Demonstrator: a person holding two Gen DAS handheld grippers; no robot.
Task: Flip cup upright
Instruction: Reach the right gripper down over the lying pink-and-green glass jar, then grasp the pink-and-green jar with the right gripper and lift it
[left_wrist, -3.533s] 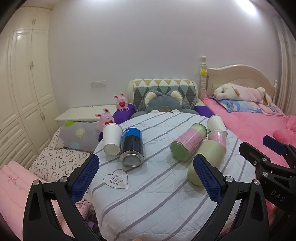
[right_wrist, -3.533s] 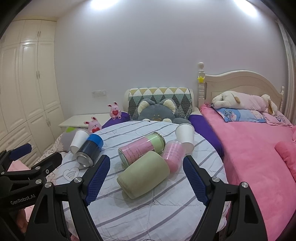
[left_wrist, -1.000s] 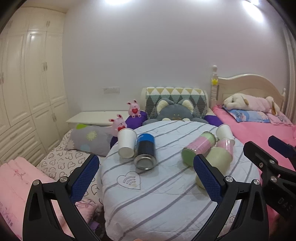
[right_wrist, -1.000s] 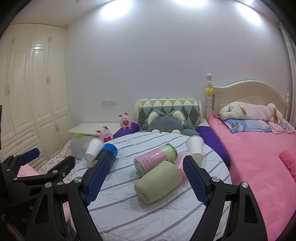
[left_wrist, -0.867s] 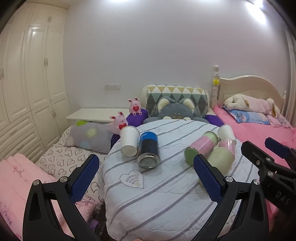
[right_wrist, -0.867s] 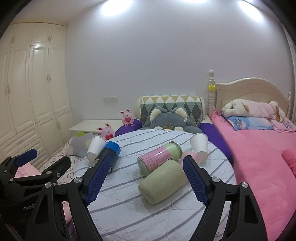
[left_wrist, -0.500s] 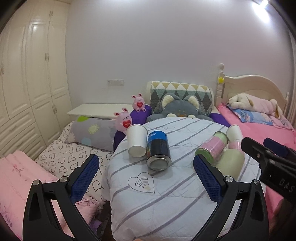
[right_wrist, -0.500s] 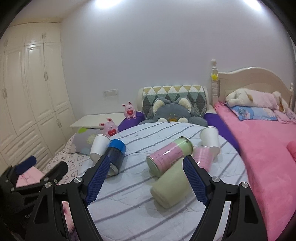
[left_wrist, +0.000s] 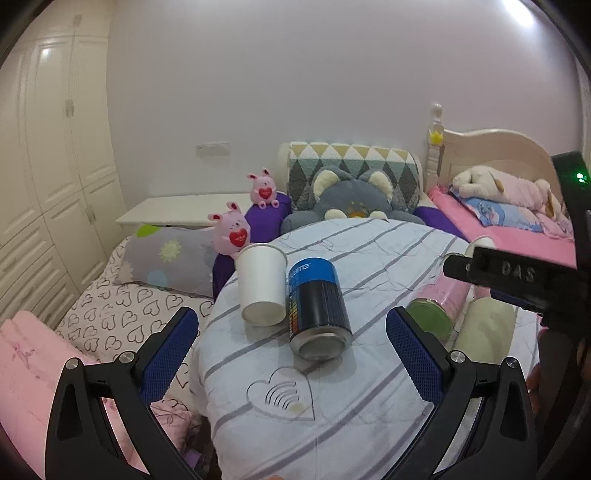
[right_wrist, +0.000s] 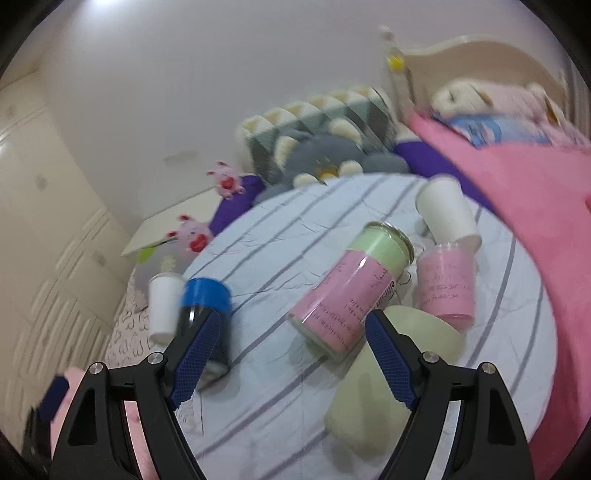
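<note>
Several cups lie or stand on a round table with a striped cloth (left_wrist: 369, 387). In the left wrist view a white paper cup (left_wrist: 261, 283) stands upside down beside a blue-and-black can (left_wrist: 317, 308) lying on its side. My left gripper (left_wrist: 288, 354) is open and empty, just short of them. In the right wrist view a pink-and-green cup (right_wrist: 351, 291), a pale green cup (right_wrist: 391, 373), a pink cup (right_wrist: 445, 282) and a white cup (right_wrist: 447, 214) lie clustered. My right gripper (right_wrist: 291, 354) is open and empty, close over the pink-and-green cup. This view is blurred.
A pink bed (left_wrist: 517, 229) with plush toys lies to the right. A grey cat cushion (left_wrist: 351, 199) and pink bunny toys (left_wrist: 232, 232) sit behind the table. A heart-print mattress (left_wrist: 122, 310) lies to the left, with wardrobes (left_wrist: 48, 166) beyond it.
Both grippers have moved closer to the table. The right gripper has swung forward and tilted down toward the cup cluster, and its arm crosses the right of the left wrist view.
</note>
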